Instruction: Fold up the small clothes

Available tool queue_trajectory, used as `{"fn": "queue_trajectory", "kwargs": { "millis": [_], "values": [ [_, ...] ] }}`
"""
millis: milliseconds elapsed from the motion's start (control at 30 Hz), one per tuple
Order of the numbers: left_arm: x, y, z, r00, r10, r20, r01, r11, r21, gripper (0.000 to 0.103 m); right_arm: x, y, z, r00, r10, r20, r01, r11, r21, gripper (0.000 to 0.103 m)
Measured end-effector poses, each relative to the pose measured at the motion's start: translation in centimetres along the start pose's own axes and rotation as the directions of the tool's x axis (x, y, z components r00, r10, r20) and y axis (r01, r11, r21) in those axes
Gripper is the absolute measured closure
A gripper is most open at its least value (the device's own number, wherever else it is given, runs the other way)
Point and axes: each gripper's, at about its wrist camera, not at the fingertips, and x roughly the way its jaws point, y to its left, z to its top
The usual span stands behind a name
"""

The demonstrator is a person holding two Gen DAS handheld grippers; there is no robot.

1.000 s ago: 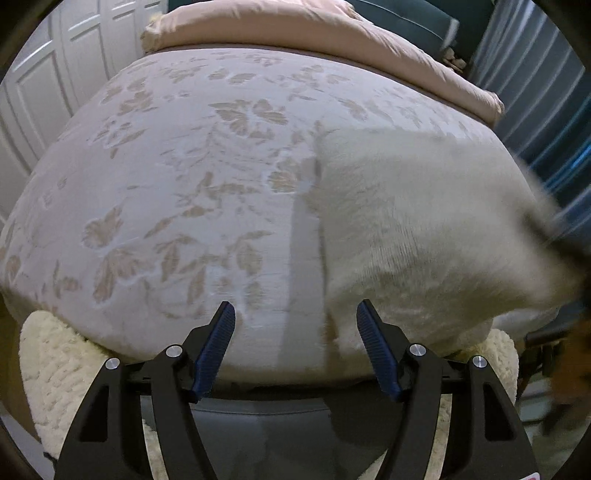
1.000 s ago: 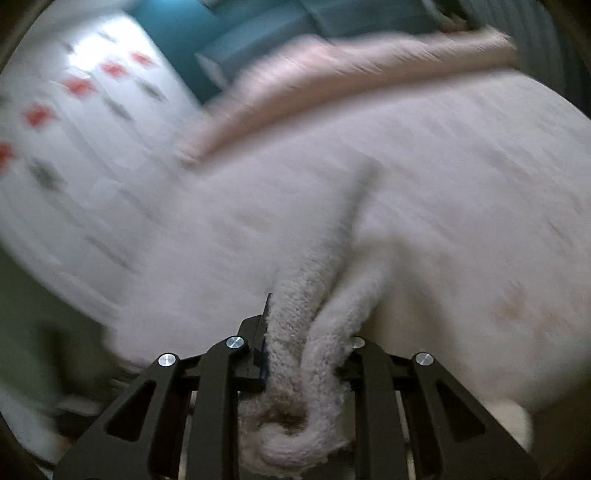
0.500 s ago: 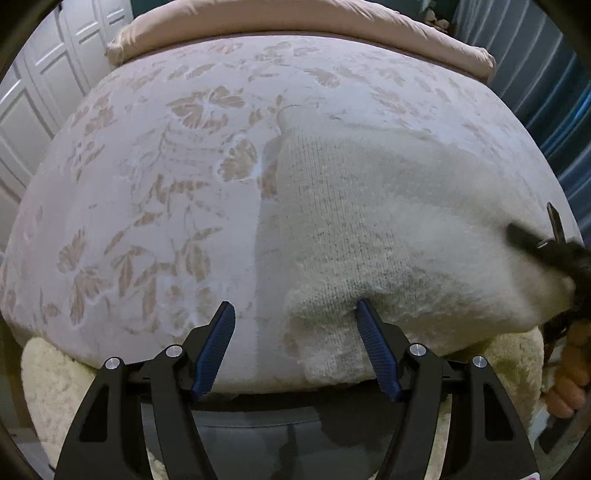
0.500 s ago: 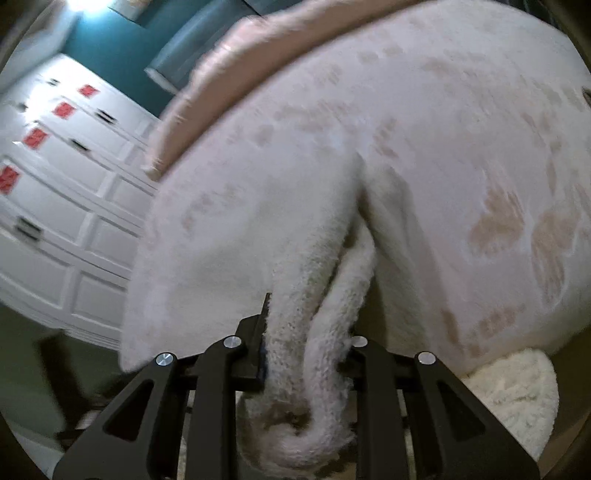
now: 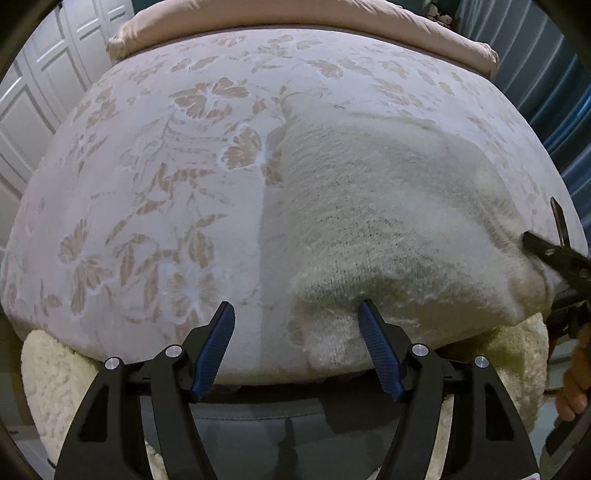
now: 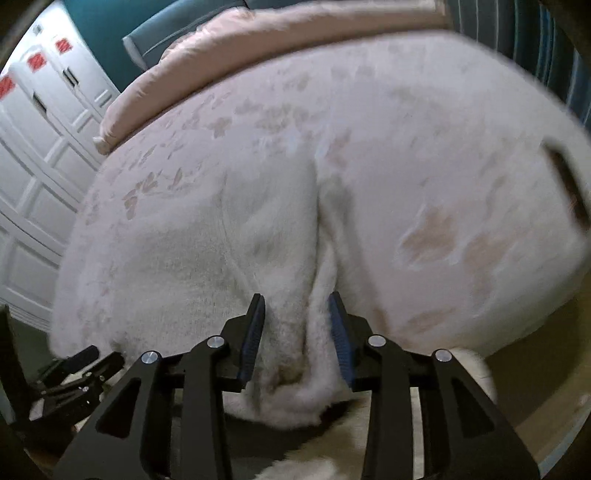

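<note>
A cream knitted garment lies spread on the floral bedspread at the bed's near edge, its hem hanging over. My left gripper is open and empty, its right finger touching the garment's near left corner. My right gripper has its jaws apart, with a bunched fold of the garment lying loose between the pads. The right gripper also shows at the right edge of the left wrist view, at the garment's right corner.
A pink duvet lies rolled at the far end of the bed. A fluffy cream rug lies below the bed's near edge. White panelled wardrobe doors stand on the left, blue curtains on the right.
My right gripper, which was shut on the garment's bunched corner, has drawn it over the bed and opened its jaws. The left gripper has moved in closer to the garment's left corner.
</note>
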Motion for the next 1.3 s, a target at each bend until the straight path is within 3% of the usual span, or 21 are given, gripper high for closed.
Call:
{"fn": "queue_trajectory", "kwargs": {
  "millis": [33,133,233,333,433,467,567,667,733,900,1000,1100,1300],
  "values": [
    [-0.1,0.2,0.0,1.000,0.000,0.000,0.000,1.000,-0.007,0.036,-1.0,0.5,0.2,1.000,0.000,0.023,0.001,1.000,-0.029,0.068],
    [-0.8,0.9,-0.1,1.000,-0.005,0.010,0.005,1.000,-0.027,0.036,-3.9,3.7,1.5,0.990,0.112,0.085,-0.103,0.989,-0.104,0.070],
    [-1.4,2.1,-0.2,1.000,0.007,0.020,-0.006,0.999,-0.053,0.036,-4.0,7.3,1.9,0.980,0.181,0.083,-0.162,0.968,-0.190,0.070],
    [-2.3,4.0,-0.4,0.999,0.029,0.038,-0.026,0.995,-0.095,0.036,-0.4,9.9,0.6,0.973,0.229,-0.028,-0.230,0.948,-0.222,0.072],
    [-2.9,5.8,-0.6,0.996,0.069,0.052,-0.062,0.991,-0.120,0.036,7.2,11.8,-3.4,0.951,0.168,-0.258,-0.233,0.941,-0.247,0.074],
    [-2.9,6.1,-0.7,0.995,0.084,0.051,-0.078,0.989,-0.123,0.036,8.3,11.9,-4.8,0.954,0.176,-0.244,-0.241,0.932,-0.270,0.075],
    [-3.1,7.0,-0.5,0.995,0.086,0.053,-0.077,0.987,-0.143,0.036,7.0,12.4,-4.5,0.961,0.157,-0.230,-0.224,0.927,-0.301,0.074],
    [-3.3,6.6,-0.1,0.995,0.069,0.067,-0.060,0.990,-0.130,0.036,4.8,11.4,-2.7,0.961,0.168,-0.219,-0.222,0.941,-0.255,0.075],
    [-3.3,5.7,0.2,0.996,0.058,0.075,-0.050,0.993,-0.109,0.036,2.2,9.6,-1.7,0.980,0.145,-0.133,-0.173,0.959,-0.224,0.074],
    [-3.5,3.2,0.9,0.995,0.029,0.094,-0.024,0.998,-0.053,0.036,-1.4,2.9,0.0,0.994,0.105,-0.025,-0.106,0.994,-0.032,0.064],
    [-3.2,1.9,1.2,0.996,0.019,0.088,-0.017,1.000,-0.026,0.036,-1.5,-0.5,-0.5,0.996,0.081,-0.040,-0.079,0.996,0.051,0.062],
    [-3.0,0.8,1.3,0.996,0.019,0.087,-0.019,1.000,-0.002,0.036,-0.5,-2.8,-1.5,0.988,0.134,-0.077,-0.122,0.982,0.141,0.051],
    [-2.5,-0.6,1.3,0.997,0.036,0.073,-0.038,0.999,0.025,0.036,2.0,-2.8,-3.0,0.968,0.200,-0.152,-0.169,0.966,0.195,0.046]
  ]
}}
